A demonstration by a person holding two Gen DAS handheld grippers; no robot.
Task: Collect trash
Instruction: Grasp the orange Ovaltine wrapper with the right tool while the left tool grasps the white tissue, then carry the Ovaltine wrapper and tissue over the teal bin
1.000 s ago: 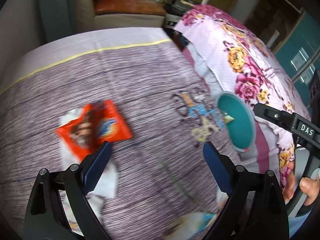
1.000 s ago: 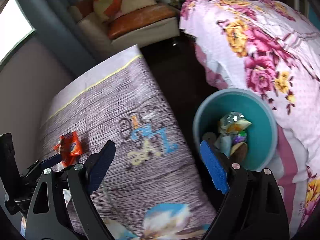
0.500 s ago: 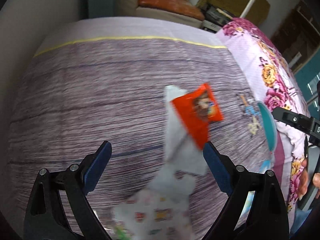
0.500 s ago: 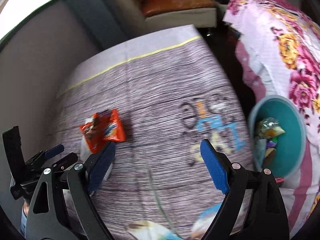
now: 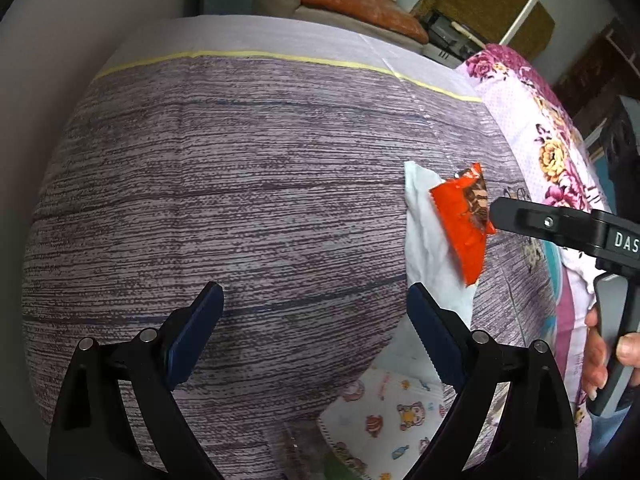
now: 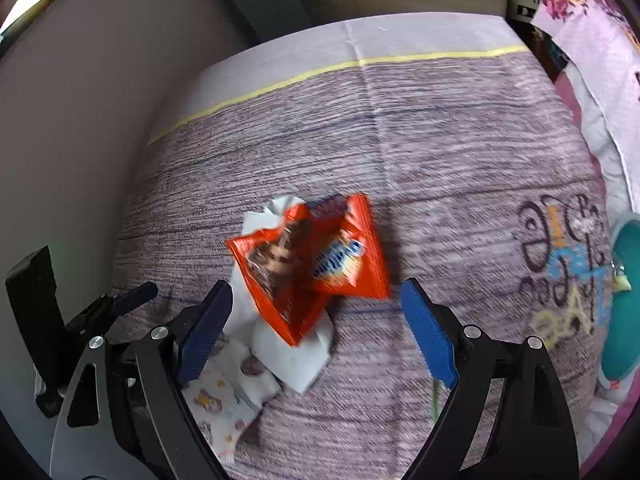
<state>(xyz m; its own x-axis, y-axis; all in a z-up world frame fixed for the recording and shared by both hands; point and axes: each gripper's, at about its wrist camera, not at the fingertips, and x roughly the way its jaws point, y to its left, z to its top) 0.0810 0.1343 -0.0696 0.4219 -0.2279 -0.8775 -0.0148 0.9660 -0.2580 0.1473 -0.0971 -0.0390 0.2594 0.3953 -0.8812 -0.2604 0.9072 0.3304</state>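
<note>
Lying crumpled on the purple wood-grain tablecloth (image 6: 440, 152), the orange snack wrapper (image 6: 316, 268) sits at the centre of the right wrist view, just above the gap between the spread jaws of the right gripper (image 6: 316, 320). Nothing is between those blue pads, and they touch nothing. Under the wrapper lies a white tissue (image 6: 296, 356), sticking out above and below it, and a printed paper napkin with small cartoon figures (image 6: 220, 400) lies at lower left, partly behind the gripper's left finger. At the far right edge a sliver of the teal trash bin (image 6: 620, 320) shows, beside coloured lettering printed on the cloth. At far left the black frame of the other tool enters the frame.

In the left wrist view the left gripper (image 5: 316, 328) hangs over a bare stretch of the cloth, jaws wide apart and empty. Here the orange wrapper (image 5: 464, 220) lies at right of centre on the white tissue (image 5: 428, 240), above and to the right of the gripper's right-hand finger. The cartoon napkin (image 5: 384, 412) shows at the bottom of the frame. One black finger of the right-hand tool reaches in from the right edge, its tip over the wrapper's right edge, and a person's hand (image 5: 600, 352) grips that tool's handle at lower right. A floral bedspread (image 5: 560, 152) fills the right side, and a couch with an orange cushion (image 5: 360, 4) stands at top.
</note>
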